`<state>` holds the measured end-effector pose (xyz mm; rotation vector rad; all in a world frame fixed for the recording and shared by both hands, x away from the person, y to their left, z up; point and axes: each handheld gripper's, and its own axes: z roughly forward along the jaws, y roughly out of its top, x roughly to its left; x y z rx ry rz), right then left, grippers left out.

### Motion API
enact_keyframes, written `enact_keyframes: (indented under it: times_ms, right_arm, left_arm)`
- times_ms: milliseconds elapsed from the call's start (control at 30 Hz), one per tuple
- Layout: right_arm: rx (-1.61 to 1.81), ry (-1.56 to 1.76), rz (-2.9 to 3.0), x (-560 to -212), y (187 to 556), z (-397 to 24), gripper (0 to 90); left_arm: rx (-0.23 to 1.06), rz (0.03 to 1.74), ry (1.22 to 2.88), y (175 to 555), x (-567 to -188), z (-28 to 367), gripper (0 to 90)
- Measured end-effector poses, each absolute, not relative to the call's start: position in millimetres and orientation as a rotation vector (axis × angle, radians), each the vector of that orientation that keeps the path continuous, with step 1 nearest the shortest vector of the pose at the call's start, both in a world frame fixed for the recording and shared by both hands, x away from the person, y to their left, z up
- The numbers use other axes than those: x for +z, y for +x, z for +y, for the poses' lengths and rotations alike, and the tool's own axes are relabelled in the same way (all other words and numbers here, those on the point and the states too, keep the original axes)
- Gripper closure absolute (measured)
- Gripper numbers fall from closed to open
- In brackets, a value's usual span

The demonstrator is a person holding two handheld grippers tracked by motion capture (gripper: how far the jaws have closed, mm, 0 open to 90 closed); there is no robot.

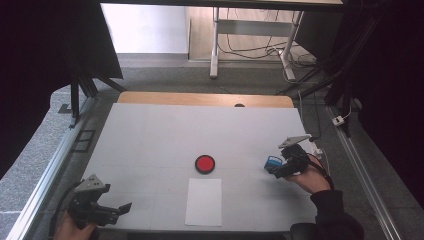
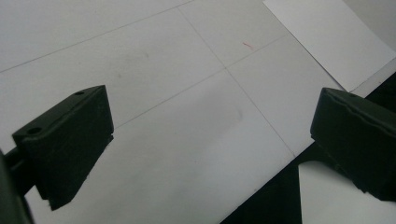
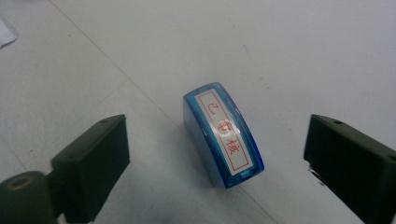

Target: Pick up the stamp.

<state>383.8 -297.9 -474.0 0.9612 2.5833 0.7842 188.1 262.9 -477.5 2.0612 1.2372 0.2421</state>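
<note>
Black two-jaw claws (image 1: 272, 167) with grey three-cornered top plates, trailing black cables, a dark sleeve (image 1: 336, 212).

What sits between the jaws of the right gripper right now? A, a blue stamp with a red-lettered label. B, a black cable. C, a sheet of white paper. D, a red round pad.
A: in the right gripper view the blue stamp lies on the table between the jaws of the right gripper, which stand apart from it on both sides without touching; the high view shows the same stamp at that gripper.
</note>
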Motion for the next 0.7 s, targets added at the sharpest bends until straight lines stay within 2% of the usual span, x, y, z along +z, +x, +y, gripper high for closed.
enact_keyframes:
  times_ms: [67,267,367,700]
  right_arm:
    - [0.787,0.939,2.61,-473.2,385.6,-298.2,20.8]
    - [0.778,0.901,2.632,-472.7,388.9,-298.8,31.5]
    - [0.782,0.883,2.641,-470.9,390.2,-300.5,41.2]
    - [0.796,0.86,2.661,-469.8,394.6,-304.1,52.6]
  left_arm:
    - [0.244,1.238,2.06,188.1,-477.5,262.8,0.0]
    - [0.242,1.238,2.062,188.2,-477.5,262.8,0.0]
    - [0.242,1.238,2.063,188.2,-477.5,262.8,0.0]
    - [0.237,1.237,2.069,188.6,-477.6,262.5,0.0]
